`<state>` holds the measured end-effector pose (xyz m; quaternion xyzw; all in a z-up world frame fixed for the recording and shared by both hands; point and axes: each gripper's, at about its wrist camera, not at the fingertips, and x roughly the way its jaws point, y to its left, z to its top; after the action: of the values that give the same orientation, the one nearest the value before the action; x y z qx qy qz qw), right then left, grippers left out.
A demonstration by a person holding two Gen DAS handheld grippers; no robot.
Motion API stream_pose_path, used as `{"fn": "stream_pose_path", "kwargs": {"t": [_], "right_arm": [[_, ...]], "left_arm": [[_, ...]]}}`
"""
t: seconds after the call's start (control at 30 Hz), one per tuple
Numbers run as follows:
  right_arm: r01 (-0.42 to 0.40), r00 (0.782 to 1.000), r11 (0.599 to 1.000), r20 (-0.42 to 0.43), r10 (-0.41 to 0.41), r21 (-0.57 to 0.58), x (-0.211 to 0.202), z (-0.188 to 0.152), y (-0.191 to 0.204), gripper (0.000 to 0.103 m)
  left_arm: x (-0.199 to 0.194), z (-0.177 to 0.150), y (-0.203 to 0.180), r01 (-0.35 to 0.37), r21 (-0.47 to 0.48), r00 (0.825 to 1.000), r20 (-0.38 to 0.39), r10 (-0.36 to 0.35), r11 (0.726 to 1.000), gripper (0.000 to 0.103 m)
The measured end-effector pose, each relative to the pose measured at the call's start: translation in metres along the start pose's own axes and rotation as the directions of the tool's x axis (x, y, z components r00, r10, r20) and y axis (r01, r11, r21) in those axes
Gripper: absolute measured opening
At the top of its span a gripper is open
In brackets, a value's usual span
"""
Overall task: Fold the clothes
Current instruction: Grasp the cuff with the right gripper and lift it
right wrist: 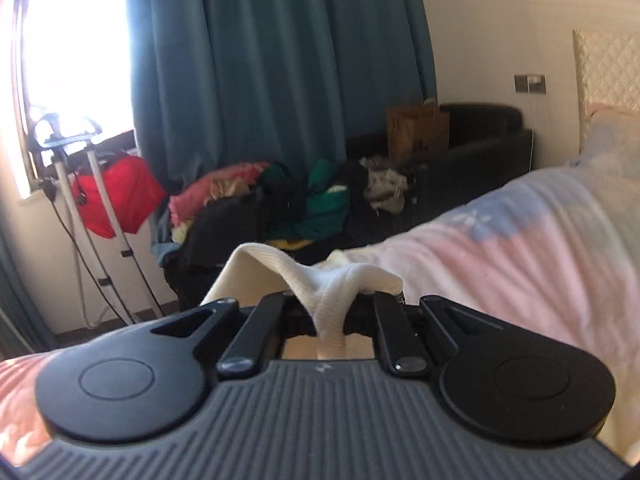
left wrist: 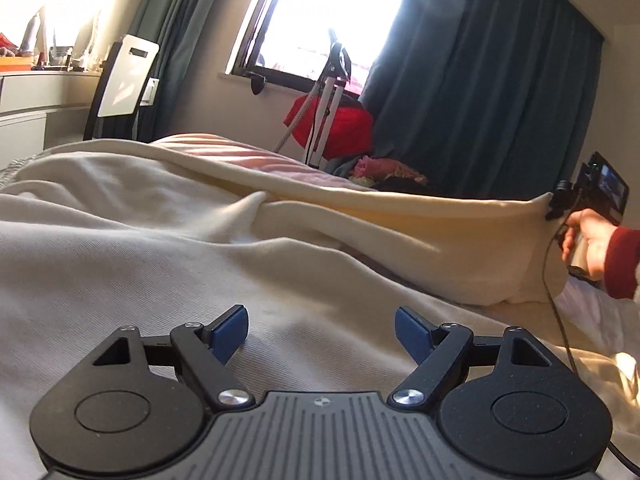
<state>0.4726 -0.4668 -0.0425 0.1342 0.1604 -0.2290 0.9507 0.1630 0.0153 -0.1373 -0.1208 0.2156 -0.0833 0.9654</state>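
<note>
A cream garment lies spread across a bed with a pink and blue bedspread, filling the near and middle of the left wrist view. The right gripper is clamped on a ribbed edge of the garment, with the cloth bunched between its closed jaws. From the left side, that gripper is seen at the far right, held in a hand with a red sleeve. It lifts the edge so the cloth stretches in a raised band above the bed, probably to carry it over for a fold.

The left gripper hovers low over the flat part of the garment, jaws wide apart and empty, likely ready to pin or take another edge.

Beyond the bed stand a white tripod by the window, teal curtains, a red bag and a heap of other clothes on a dark sofa. A cable trails from the right gripper across the cloth and could snag.
</note>
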Motion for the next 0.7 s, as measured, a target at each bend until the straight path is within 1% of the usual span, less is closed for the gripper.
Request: {"fn": "stream_pose_path", "kwargs": {"t": [0.03, 0.13, 0.2, 0.23, 0.27, 0.3, 0.33, 0.43, 0.5, 0.63, 0.7], "right_arm": [[0.008, 1.0, 1.0, -0.015, -0.008, -0.002, 0.015, -0.007, 0.003, 0.01], [-0.007, 0.995, 1.0, -0.1, 0.007, -0.003, 0.057, -0.028, 0.013, 0.013], [-0.061, 0.98, 0.995, -0.185, 0.074, 0.074, 0.076, -0.04, 0.006, 0.017], [-0.075, 0.975, 0.992, -0.203, 0.094, 0.099, 0.078, -0.045, 0.003, 0.031], [-0.087, 0.969, 0.989, -0.219, 0.112, 0.122, 0.08, -0.05, -0.001, 0.055], [-0.081, 0.971, 0.99, -0.213, 0.104, 0.116, 0.077, -0.054, -0.002, 0.067], [-0.078, 0.975, 0.99, -0.197, 0.1, 0.115, 0.07, -0.057, -0.004, 0.083], [-0.091, 0.984, 0.988, -0.143, 0.109, 0.122, 0.042, -0.063, -0.014, 0.083], [-0.084, 0.989, 0.987, -0.109, 0.1, 0.137, 0.025, -0.065, -0.025, 0.083], [-0.074, 0.994, 0.972, -0.067, 0.091, 0.222, -0.008, -0.069, -0.058, 0.083], [-0.083, 0.984, 0.951, -0.126, 0.126, 0.296, -0.011, -0.078, -0.076, 0.084]], "left_arm": [[0.004, -0.002, -0.001, -0.001, 0.011, 1.0, -0.005, 0.001, 1.0, 0.082], [0.015, -0.007, -0.004, -0.014, 0.049, 1.0, -0.015, 0.015, 0.999, 0.083], [0.021, -0.009, -0.003, -0.016, 0.06, 1.0, -0.023, 0.017, 0.998, 0.083], [0.023, -0.009, -0.001, -0.01, 0.053, 1.0, -0.029, 0.011, 0.999, 0.083], [0.025, -0.007, 0.002, -0.004, 0.039, 0.999, -0.035, 0.005, 0.999, 0.084], [0.025, -0.006, 0.004, -0.002, 0.025, 0.999, -0.04, 0.003, 1.0, 0.084], [0.025, -0.006, 0.006, -0.004, 0.014, 0.999, -0.043, 0.005, 1.0, 0.084], [0.02, -0.005, 0.006, -0.019, 0.008, 0.999, -0.043, 0.019, 1.0, 0.084], [0.012, -0.005, 0.004, -0.027, 0.01, 0.999, -0.041, 0.027, 1.0, 0.084], [-0.004, -0.005, -0.002, -0.025, 0.013, 0.999, -0.047, 0.025, 1.0, 0.084], [-0.011, -0.005, -0.006, -0.017, 0.004, 0.999, -0.05, 0.017, 1.0, 0.084]]}}
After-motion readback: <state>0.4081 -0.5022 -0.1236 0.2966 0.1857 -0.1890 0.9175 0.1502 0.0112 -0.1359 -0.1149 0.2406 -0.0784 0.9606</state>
